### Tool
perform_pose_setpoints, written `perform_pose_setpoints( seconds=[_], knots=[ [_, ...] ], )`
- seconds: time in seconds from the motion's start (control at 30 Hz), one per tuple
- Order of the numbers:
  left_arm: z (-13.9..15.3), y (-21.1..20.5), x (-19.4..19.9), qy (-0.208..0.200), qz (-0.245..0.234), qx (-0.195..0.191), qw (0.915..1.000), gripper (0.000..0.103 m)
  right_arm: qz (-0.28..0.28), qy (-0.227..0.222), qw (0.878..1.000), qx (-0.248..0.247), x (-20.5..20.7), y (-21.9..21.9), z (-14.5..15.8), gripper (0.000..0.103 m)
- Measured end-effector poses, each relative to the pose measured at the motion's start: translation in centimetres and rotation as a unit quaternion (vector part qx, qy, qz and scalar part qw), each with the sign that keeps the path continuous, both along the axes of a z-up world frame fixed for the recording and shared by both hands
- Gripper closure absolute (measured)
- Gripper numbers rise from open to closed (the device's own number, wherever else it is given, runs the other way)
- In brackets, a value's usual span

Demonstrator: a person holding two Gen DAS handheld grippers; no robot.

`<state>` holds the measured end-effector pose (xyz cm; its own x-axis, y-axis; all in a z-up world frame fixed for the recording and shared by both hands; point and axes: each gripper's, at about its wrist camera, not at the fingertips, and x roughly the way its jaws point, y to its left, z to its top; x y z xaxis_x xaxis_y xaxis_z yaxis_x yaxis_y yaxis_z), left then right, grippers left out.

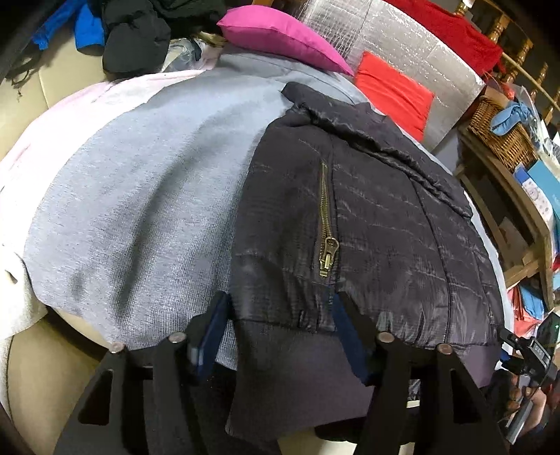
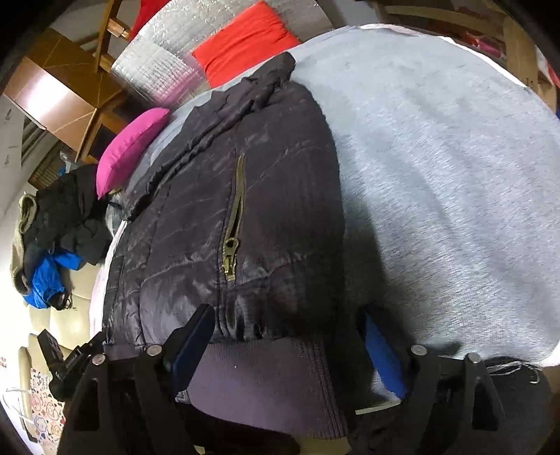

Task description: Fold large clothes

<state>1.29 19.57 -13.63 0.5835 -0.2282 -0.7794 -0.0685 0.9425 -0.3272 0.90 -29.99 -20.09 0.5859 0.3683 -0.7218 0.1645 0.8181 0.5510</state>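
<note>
A dark quilted jacket (image 1: 378, 224) with brass pocket zippers (image 1: 327, 241) lies folded lengthwise on a grey cloth-covered table (image 1: 140, 196). It also shows in the right wrist view (image 2: 217, 217), with its zipper (image 2: 232, 238). My left gripper (image 1: 280, 315) is open, its fingers standing either side of the jacket's left hem corner and ribbed waistband (image 1: 290, 357). My right gripper (image 2: 287, 325) is open, its fingers either side of the right hem corner and waistband (image 2: 266, 381). The jacket's collar end points away from me.
A magenta cushion (image 1: 280, 38) and a red cushion (image 1: 392, 91) lie at the far edge against silver foil insulation (image 1: 413, 45). A pile of black and blue clothes (image 1: 133, 31) sits far left. A wicker basket (image 1: 497, 129) and wooden shelving stand to the right.
</note>
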Motion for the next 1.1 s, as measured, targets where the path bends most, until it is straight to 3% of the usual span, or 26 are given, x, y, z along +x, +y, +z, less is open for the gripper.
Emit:
perform_pose_setpoints(
  seconds=[0.03, 0.07, 0.2, 0.3, 0.47, 0.63, 0.67, 0.7, 0.73, 0.77, 0.93, 0.97, 1.0, 1.07, 1.1],
  knots=[
    [-0.1, -0.1, 0.1, 0.003, 0.002, 0.015, 0.9999, 0.068, 0.003, -0.002, 1.000, 0.001, 0.1, 0.2, 0.0, 0.042],
    [-0.4, 0.0, 0.3, 0.010, 0.002, 0.024, 0.9997, 0.073, 0.004, 0.011, 1.000, -0.013, 0.3, 0.4, -0.2, 0.060],
    [-0.4, 0.9, 0.4, 0.014, -0.002, -0.008, 0.9999, 0.086, 0.012, 0.019, 1.000, -0.015, 0.4, 0.1, -0.1, 0.080],
    [1.2, 0.5, -0.4, -0.010, -0.004, -0.001, 0.9999, 0.088, 0.025, 0.004, 0.999, -0.023, -0.1, 0.3, 1.5, 0.086],
    [3.1, 0.7, -1.9, -0.033, -0.002, -0.018, 0.9993, 0.086, 0.029, -0.016, 0.999, -0.031, -1.1, 0.4, 4.3, 0.087],
    [0.2, 1.5, -0.5, 0.019, 0.016, -0.026, 0.9993, 0.074, -0.005, 0.020, 0.999, 0.028, -0.3, -1.5, 1.0, 0.072],
    [0.2, 1.6, -0.5, 0.013, 0.020, -0.029, 0.9993, 0.072, -0.010, 0.015, 1.000, 0.026, -0.4, -1.6, 0.8, 0.051],
    [0.3, 1.7, -0.5, 0.009, 0.022, -0.031, 0.9992, 0.062, -0.013, 0.011, 1.000, 0.022, -0.6, -1.5, 0.7, 0.020],
    [0.3, 1.7, -0.4, 0.007, 0.024, -0.033, 0.9992, 0.049, -0.022, 0.005, 1.000, 0.013, -0.8, -1.5, 0.8, 0.019],
    [0.3, 1.7, -0.3, 0.007, 0.024, -0.033, 0.9991, 0.046, -0.021, 0.000, 1.000, 0.007, -0.8, -1.3, 1.0, 0.019],
    [-0.5, 0.5, 0.5, 0.019, 0.005, -0.031, 0.9993, 0.046, -0.015, 0.004, 1.000, 0.007, -0.1, -1.2, 0.3, 0.019],
    [-0.7, 0.0, 0.7, 0.020, 0.003, -0.027, 0.9994, 0.046, -0.011, 0.006, 1.000, 0.013, 0.1, -1.1, 0.1, 0.021],
    [-0.8, -0.3, 0.7, 0.020, 0.001, -0.018, 0.9996, 0.046, -0.004, 0.004, 1.000, 0.013, 0.3, -0.8, 0.1, 0.034],
    [-0.8, -0.5, 0.7, 0.027, -0.007, 0.005, 0.9996, 0.075, 0.008, 0.014, 1.000, -0.004, 0.4, -0.1, -0.2, 0.071],
    [-0.8, -0.4, 0.7, 0.027, -0.014, 0.005, 0.9995, 0.083, 0.008, 0.019, 1.000, -0.008, 0.4, 0.0, -0.4, 0.078]
  ],
)
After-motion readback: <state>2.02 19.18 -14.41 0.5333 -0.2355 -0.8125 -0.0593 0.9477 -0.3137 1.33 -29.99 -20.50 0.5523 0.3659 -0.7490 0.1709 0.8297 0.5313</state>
